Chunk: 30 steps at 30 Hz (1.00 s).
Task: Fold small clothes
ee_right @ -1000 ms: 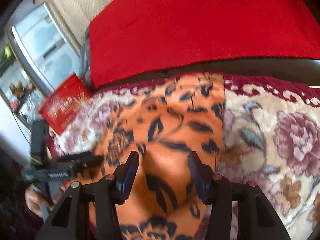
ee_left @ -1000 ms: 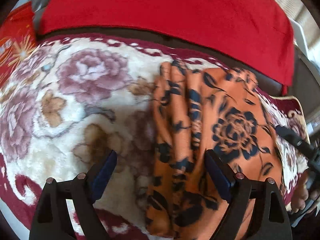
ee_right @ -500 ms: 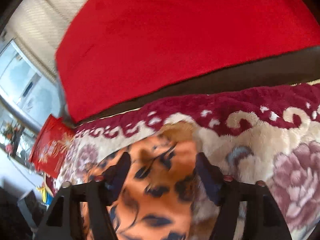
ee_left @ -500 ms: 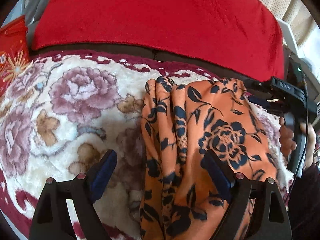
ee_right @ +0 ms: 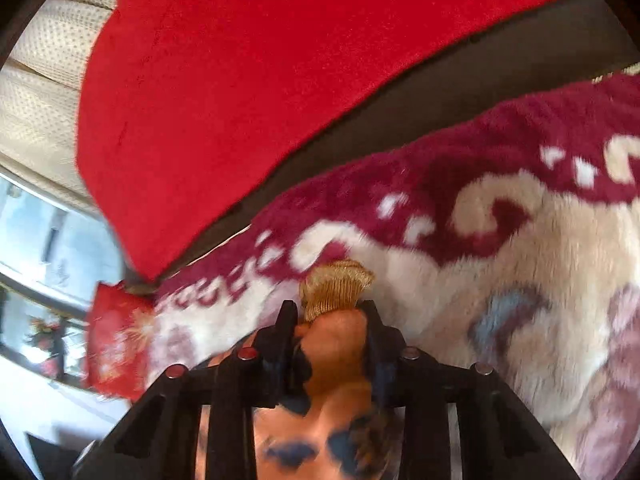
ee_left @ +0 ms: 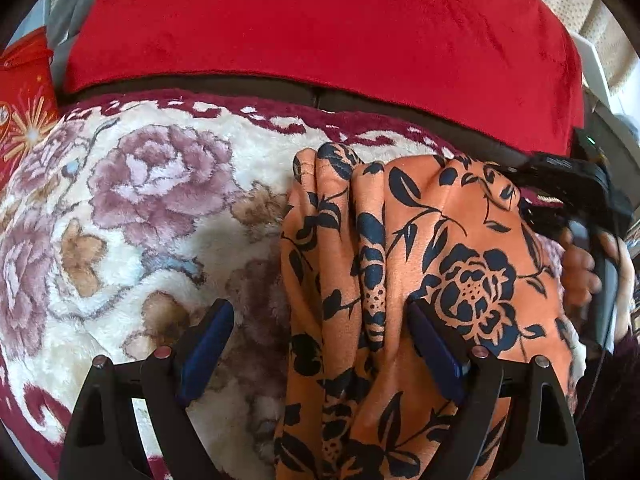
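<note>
Orange garment (ee_right: pixel 336 344) bunches between closing right gripper (ee_right: pixel 330 312); left gripper (ee_left: pixel 320 344) open.

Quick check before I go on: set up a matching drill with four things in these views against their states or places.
Things:
1. left gripper
2. right gripper
3. orange garment with dark blue flower print
4. plain red plush cloth

States or places:
A. closing on a ribbed tan cuff end of cloth
B. draped over the backrest behind
C. fingers wide apart, nothing pinched
D. lying bunched on the cream and maroon floral blanket

Pairs: 1-C, 2-A, 3-D, 4-B
</note>
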Each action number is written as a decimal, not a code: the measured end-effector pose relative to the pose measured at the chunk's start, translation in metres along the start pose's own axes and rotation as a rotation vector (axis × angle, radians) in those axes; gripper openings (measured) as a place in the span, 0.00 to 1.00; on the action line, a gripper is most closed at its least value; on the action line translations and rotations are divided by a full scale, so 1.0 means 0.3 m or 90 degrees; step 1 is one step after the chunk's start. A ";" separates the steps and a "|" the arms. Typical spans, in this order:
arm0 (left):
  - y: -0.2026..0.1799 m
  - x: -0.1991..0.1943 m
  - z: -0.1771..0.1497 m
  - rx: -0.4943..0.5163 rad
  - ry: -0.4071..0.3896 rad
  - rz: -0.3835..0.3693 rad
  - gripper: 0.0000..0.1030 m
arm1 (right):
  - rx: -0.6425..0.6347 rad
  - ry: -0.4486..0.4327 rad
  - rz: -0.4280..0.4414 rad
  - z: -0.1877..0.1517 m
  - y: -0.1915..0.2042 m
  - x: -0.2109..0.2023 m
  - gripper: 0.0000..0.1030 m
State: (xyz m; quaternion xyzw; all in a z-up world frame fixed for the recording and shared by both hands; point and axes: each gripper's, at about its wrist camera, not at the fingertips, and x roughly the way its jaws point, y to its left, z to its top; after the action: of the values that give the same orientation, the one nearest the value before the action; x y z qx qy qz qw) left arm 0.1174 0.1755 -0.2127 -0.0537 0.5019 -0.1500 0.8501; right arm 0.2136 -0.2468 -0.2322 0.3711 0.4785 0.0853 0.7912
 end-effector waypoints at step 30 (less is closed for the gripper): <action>0.007 -0.065 -0.050 0.057 0.013 -0.019 0.81 | -0.220 0.014 0.113 -0.574 0.107 -0.340 0.41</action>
State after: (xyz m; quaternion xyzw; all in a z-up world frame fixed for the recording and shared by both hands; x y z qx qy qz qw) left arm 0.0960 0.1844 -0.2043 -0.0211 0.5022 -0.1854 0.8444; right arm 0.0255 -0.1870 -0.1857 0.2695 0.4306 0.2400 0.8272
